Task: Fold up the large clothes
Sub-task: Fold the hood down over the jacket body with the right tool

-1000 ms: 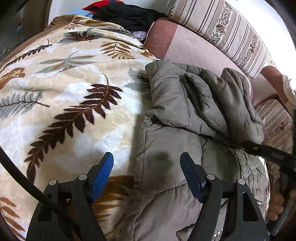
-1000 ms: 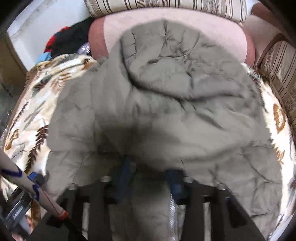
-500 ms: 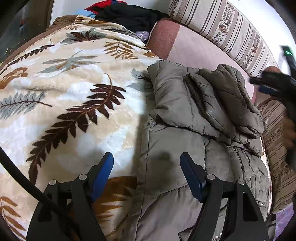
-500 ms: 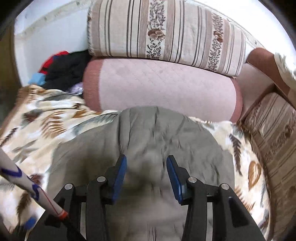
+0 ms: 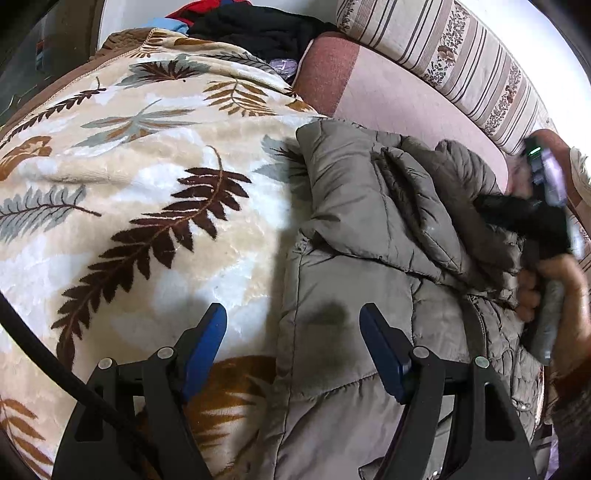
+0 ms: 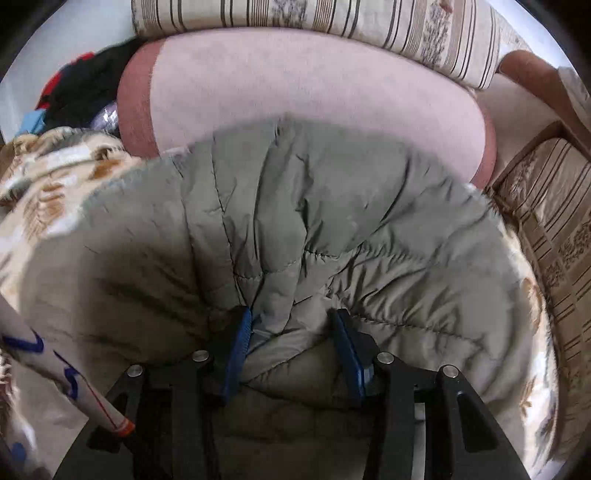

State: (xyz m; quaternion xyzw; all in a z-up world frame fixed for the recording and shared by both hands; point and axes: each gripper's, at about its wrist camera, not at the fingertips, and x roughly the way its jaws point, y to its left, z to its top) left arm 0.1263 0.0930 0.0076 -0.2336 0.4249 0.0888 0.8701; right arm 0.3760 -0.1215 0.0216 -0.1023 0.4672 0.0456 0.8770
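On leaf-print blanket [image 5: 155, 192]: olive puffer jacket [image 5: 369, 229], long axis toward bolster. Right gripper [image 6: 291, 343] nearer, pinching jacket fold; left gripper [image 5: 291, 354] spread, empty, above near edge.

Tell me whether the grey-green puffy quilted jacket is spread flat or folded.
Partly folded: the grey-green puffy quilted jacket has its top part doubled over its body on the leaf-print fleece blanket.

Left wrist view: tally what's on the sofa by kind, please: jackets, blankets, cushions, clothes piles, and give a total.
Quilted olive jacket: 1
Leaf-print blanket: 1
Striped cushion: 1
Pink bolster: 1
Pile of dark and red clothes: 1, separate garments too bunched to count
Total: 5
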